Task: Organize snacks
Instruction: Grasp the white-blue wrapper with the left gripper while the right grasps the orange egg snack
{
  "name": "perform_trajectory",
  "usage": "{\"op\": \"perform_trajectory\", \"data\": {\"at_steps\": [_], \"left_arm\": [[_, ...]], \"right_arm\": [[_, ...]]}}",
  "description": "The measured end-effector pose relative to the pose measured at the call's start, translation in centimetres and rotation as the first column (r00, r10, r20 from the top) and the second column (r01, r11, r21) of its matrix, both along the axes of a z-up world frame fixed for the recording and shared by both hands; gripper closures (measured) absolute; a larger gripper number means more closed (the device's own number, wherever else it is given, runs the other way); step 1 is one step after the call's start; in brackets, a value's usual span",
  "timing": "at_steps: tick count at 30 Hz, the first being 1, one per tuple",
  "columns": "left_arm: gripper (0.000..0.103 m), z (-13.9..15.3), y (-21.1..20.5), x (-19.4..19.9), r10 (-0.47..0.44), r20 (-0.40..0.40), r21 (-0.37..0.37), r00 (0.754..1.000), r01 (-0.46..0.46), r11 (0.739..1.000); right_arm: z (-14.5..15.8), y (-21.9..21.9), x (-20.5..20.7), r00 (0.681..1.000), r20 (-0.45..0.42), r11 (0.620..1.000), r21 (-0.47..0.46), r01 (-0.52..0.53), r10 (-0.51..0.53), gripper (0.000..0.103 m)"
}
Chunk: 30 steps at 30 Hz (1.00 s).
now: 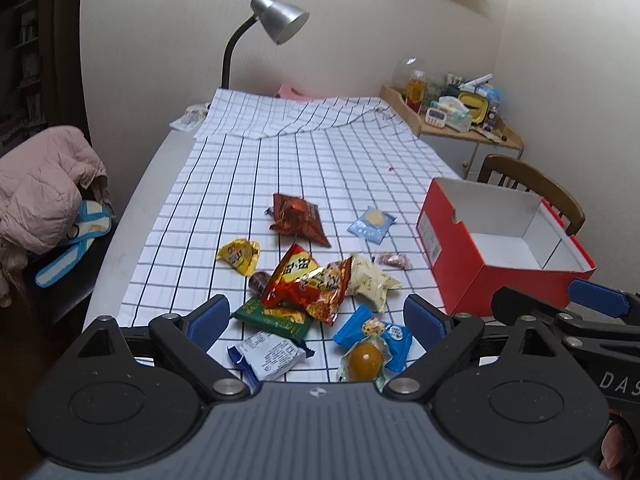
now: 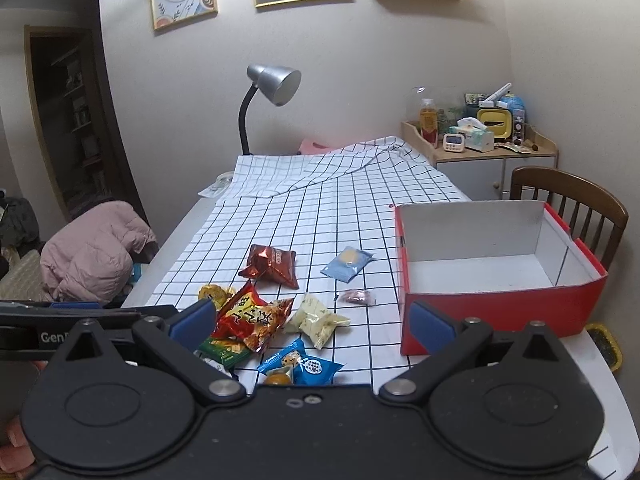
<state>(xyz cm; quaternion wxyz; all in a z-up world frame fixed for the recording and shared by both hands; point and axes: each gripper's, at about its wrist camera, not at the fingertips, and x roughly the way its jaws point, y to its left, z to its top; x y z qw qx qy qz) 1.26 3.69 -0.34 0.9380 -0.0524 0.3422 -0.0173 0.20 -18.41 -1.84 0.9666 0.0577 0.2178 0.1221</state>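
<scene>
Several snack packets lie in a loose pile on the checked tablecloth (image 1: 320,160): a red-orange chip bag (image 1: 308,284) (image 2: 252,316), a green packet (image 1: 276,316), a cream packet (image 1: 370,280), a blue cookie packet (image 1: 376,332) (image 2: 304,364), a white packet (image 1: 268,356) and a packed egg (image 1: 364,360). Farther off lie a red-brown foil packet (image 1: 298,218), a light blue packet (image 1: 372,224), a yellow one (image 1: 240,256) and a small pink candy (image 1: 394,261). An empty red box (image 1: 480,280) (image 2: 500,308) stands to the right. My left gripper (image 1: 317,320) hovers open over the pile. My right gripper (image 2: 313,321) is open beside the box.
A silver desk lamp (image 2: 276,82) stands at the table's far end. A wooden chair (image 2: 572,196) sits behind the box, near a cluttered cabinet (image 2: 480,148). A pink jacket (image 1: 48,184) lies on a seat at the left. The cloth is rumpled at the far edge.
</scene>
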Motion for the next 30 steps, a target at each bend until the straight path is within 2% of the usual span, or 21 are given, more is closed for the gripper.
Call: {"op": "perform_trajectory", "data": {"at_steps": [3, 6, 12, 18, 21, 24, 25, 30], "left_arm": [[0.009, -0.9, 0.5, 0.8, 0.018, -0.038, -0.001, 0.999, -0.018, 1.000], [0.009, -2.6, 1.3, 2.2, 0.052, -0.113, 0.015, 0.992, -0.051, 0.999], [0.009, -6.6, 3.3, 4.3, 0.096, -0.277, -0.002, 0.956, -0.100, 0.995], [0.009, -9.6, 4.1, 5.8, 0.085, -0.327, 0.004, 0.941, -0.088, 0.996], [0.009, -10.5, 4.3, 6.7, 0.089, -0.338, 0.003, 0.937, -0.093, 0.996], [0.009, -11.2, 4.1, 7.5, 0.043, -0.323, 0.006, 0.946, -0.043, 0.999], [0.009, -11.4, 4.1, 7.8, 0.022, -0.319, 0.010, 0.947, -0.019, 1.000], [0.012, -12.3, 4.2, 9.1, -0.139, -0.303, 0.006, 0.943, 0.148, 0.989]], "right_arm": [[-0.5, 0.4, 0.9, 1.000, -0.025, 1.000, -0.016, -0.009, 0.009, 0.001], [-1.5, 0.6, 2.1, 0.996, -0.089, 1.000, -0.014, -0.011, 0.010, 0.002], [-4.5, 0.8, 4.7, 0.972, -0.233, 1.000, -0.005, -0.022, 0.020, 0.007], [-7.4, 1.8, 7.3, 0.946, -0.322, 0.999, -0.035, -0.041, 0.028, 0.011], [-8.5, 2.1, 8.7, 0.934, -0.355, 0.998, -0.030, -0.053, 0.039, 0.021], [-9.1, 2.5, 9.3, 0.914, -0.401, 0.997, -0.005, -0.076, 0.068, 0.023], [-9.4, 2.7, 9.4, 0.903, -0.421, 0.996, 0.007, -0.086, 0.081, 0.026], [-10.3, 3.2, 10.0, 0.867, -0.488, 0.994, 0.076, -0.074, 0.102, 0.031]]}}
